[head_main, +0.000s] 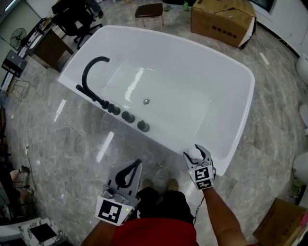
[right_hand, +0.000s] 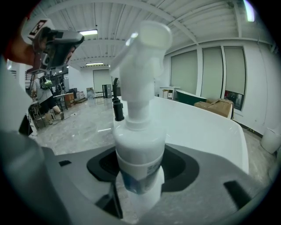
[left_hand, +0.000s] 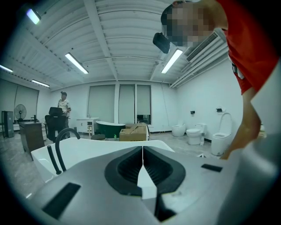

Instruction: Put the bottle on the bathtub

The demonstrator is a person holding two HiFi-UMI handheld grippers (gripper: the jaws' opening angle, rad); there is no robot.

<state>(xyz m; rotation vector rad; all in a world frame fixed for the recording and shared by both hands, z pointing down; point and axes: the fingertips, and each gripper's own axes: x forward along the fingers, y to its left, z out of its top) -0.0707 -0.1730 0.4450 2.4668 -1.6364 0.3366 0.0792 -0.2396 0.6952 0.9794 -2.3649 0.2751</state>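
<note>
A white pump bottle (right_hand: 139, 145) stands upright between the jaws of my right gripper (right_hand: 139, 173), which is shut on its lower body. In the head view the bottle (head_main: 195, 154) is held just outside the near right rim of the white bathtub (head_main: 231, 139). My left gripper (head_main: 129, 172) hangs lower left over the floor, jaws shut with nothing between them (left_hand: 142, 169). The tub's black curved faucet (head_main: 92, 72) and several black knobs (head_main: 128, 116) line the near rim.
Grey marble floor (head_main: 82, 139) surrounds the tub. A cardboard box (head_main: 222, 20) and a brown stool (head_main: 148, 11) stand beyond it, another box (head_main: 281, 223) at lower right. Toilets (left_hand: 193, 132) and a standing person (left_hand: 64, 105) show in the left gripper view.
</note>
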